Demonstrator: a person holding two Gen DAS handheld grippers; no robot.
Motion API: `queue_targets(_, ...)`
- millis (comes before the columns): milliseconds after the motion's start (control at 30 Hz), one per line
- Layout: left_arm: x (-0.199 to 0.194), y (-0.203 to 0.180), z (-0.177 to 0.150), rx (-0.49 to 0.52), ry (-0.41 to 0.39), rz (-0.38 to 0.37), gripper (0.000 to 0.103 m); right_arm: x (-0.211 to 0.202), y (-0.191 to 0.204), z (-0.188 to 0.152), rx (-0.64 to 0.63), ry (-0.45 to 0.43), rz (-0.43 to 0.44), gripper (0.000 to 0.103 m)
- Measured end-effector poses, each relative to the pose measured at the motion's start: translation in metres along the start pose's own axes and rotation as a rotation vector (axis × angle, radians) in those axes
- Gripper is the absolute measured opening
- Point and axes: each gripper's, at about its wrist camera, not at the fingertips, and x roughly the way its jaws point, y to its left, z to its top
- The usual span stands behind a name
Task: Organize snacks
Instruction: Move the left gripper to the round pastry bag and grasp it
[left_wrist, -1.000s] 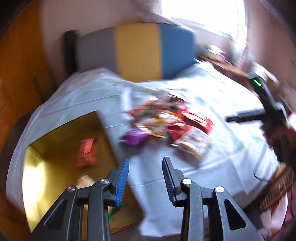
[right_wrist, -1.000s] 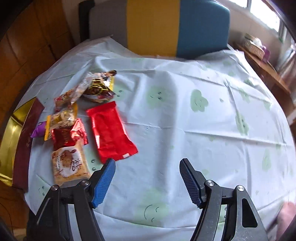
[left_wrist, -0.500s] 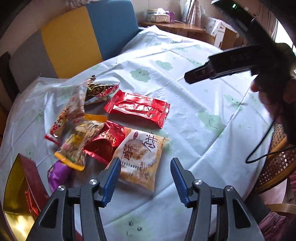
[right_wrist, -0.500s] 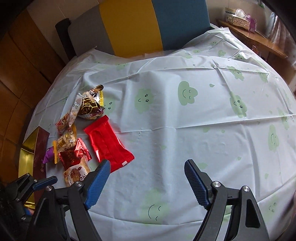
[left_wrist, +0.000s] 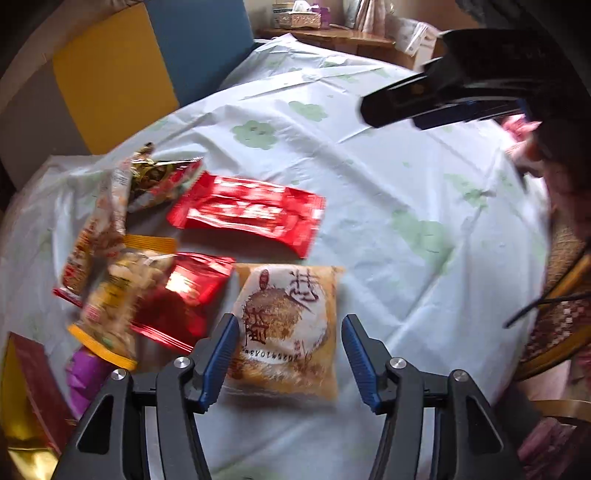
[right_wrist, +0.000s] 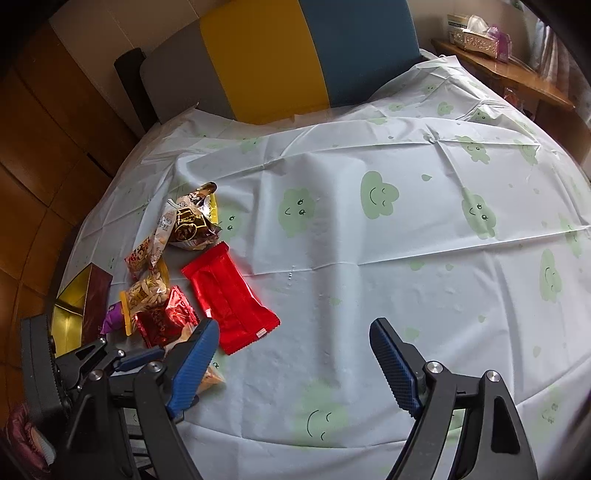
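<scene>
Here, line by line, is why I hold things as I do.

Left gripper (left_wrist: 286, 358): I tilt it down over the beige snack packet (left_wrist: 288, 332); its jaws are opening, the packet lies between them and neither pad touches it, so they can straddle its width.

Right gripper (right_wrist: 291, 363): jaws apart over bare tablecloth (right_wrist: 406, 240), nothing between them; I keep it off to the side so it does not crowd the other one.

Snack pile: long red packet (left_wrist: 247, 214), shiny red packet (left_wrist: 181, 295), peanut packet (left_wrist: 110, 295) and purple packet (left_wrist: 85, 373) lie bunched together, some overlapping; the beige one sits at the near edge, free to take first.

Gold box (right_wrist: 74, 310): open at the table's edge, just beside the pile, likely where the snacks should go.

Next step, I judge: close on the beige packet.
</scene>
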Motion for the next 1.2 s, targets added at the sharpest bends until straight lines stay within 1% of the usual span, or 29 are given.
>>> queue_targets(67,-0.004,-0.004,-0.003,-0.022,-0.008,-0.047,0.058,0.001,0.0,0.0,-0.002,0.003,-0.006,0.085)
queue_targets(100,-0.007,-0.003,-0.005,-0.037,-0.012,-0.056,0.058,0.001,0.0,0.0,-0.002,0.004,-0.007,0.085)
queue_targets(233,-0.012,0.004,-0.004,-0.081,-0.021,-0.036,0.058,0.002,-0.001,0.0,-0.002,0.005,-0.013,0.085)
queue_targets(333,-0.008,0.009,0.003,-0.105,-0.018,-0.027,0.06,0.002,-0.002,0.0,0.001,0.008,-0.018,0.085)
queue_targets(400,-0.002,0.008,0.008,-0.107,-0.01,-0.034,0.06,0.002,-0.002,0.0,0.003,0.007,-0.02,0.085)
queue_targets(433,0.001,0.006,0.01,-0.102,-0.007,-0.03,0.061,0.002,-0.003,0.0,0.004,0.007,-0.021,0.085)
queue_targets(467,0.003,0.004,0.011,-0.094,-0.003,-0.023,0.065,0.002,-0.003,0.0,0.004,0.007,-0.021,0.085)
queue_targets(533,0.01,0.001,0.014,-0.087,0.001,-0.009,0.068,0.002,-0.002,0.0,0.003,0.007,-0.02,0.086)
queue_targets(633,0.016,0.002,0.014,-0.094,0.01,0.002,0.068,0.002,-0.003,0.0,0.002,0.006,-0.019,0.086)
queue_targets(767,0.032,0.002,0.013,-0.117,0.041,0.028,0.068,0.004,-0.003,0.0,0.002,0.013,-0.025,0.087)
queue_targets(800,0.033,0.0,0.012,-0.116,0.024,0.048,0.067,0.005,-0.003,0.0,0.002,0.013,-0.027,0.087)
queue_targets(833,0.032,-0.001,0.011,-0.117,0.008,0.063,0.063,0.005,-0.004,0.0,0.002,0.011,-0.029,0.087)
queue_targets(867,0.032,-0.002,0.01,-0.123,-0.001,0.068,0.062,0.005,-0.004,0.0,0.003,0.012,-0.033,0.087)
queue_targets(933,0.029,-0.004,0.004,-0.145,-0.015,0.077,0.061,0.007,-0.006,0.0,0.005,0.019,-0.04,0.087)
queue_targets(1000,0.024,-0.005,-0.005,-0.166,-0.025,0.109,0.061,0.008,-0.006,-0.001,0.005,0.021,-0.046,0.087)
queue_targets(1100,0.013,-0.004,-0.025,-0.223,-0.043,0.188,0.061,0.01,-0.005,-0.002,-0.01,0.028,-0.056,0.087)
queue_targets(1200,0.004,0.0,-0.043,-0.285,-0.07,0.2,0.061,0.014,-0.002,-0.004,-0.032,0.039,-0.074,0.087)
